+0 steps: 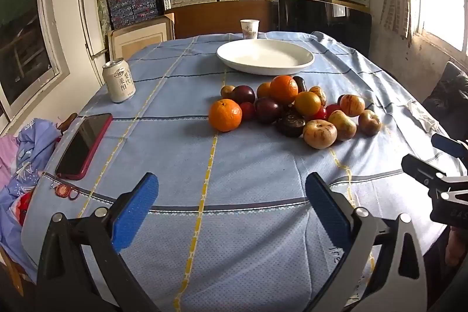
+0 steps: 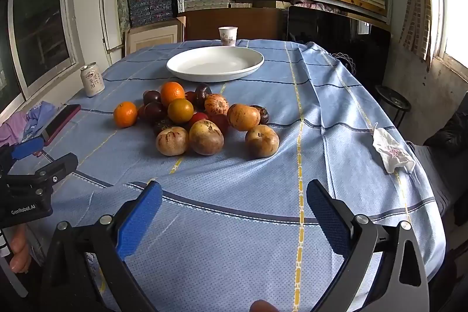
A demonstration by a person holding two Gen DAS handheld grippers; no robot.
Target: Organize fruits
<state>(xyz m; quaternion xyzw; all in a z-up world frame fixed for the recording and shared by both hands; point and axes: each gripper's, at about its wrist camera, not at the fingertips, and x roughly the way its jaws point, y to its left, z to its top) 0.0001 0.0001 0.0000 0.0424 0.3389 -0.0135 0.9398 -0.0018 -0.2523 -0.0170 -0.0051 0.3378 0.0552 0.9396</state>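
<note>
A pile of fruit lies on the blue tablecloth: oranges (image 1: 225,115) (image 2: 125,114), dark plums (image 1: 267,109) (image 2: 154,110) and striped yellow-brown fruits (image 1: 319,134) (image 2: 206,137). An empty white plate (image 1: 265,56) (image 2: 215,63) sits behind the pile. My left gripper (image 1: 231,195) is open and empty, hovering over the cloth in front of the pile. My right gripper (image 2: 234,201) is open and empty, also short of the fruit. The right gripper shows at the right edge of the left wrist view (image 1: 438,163).
A drink can (image 1: 118,81) (image 2: 92,79) and a red-cased phone (image 1: 84,145) (image 2: 60,119) lie at the left. A paper cup (image 1: 249,29) (image 2: 228,36) stands behind the plate. A crumpled tissue (image 2: 390,152) lies at the right. Shelves of boxes fill the back wall.
</note>
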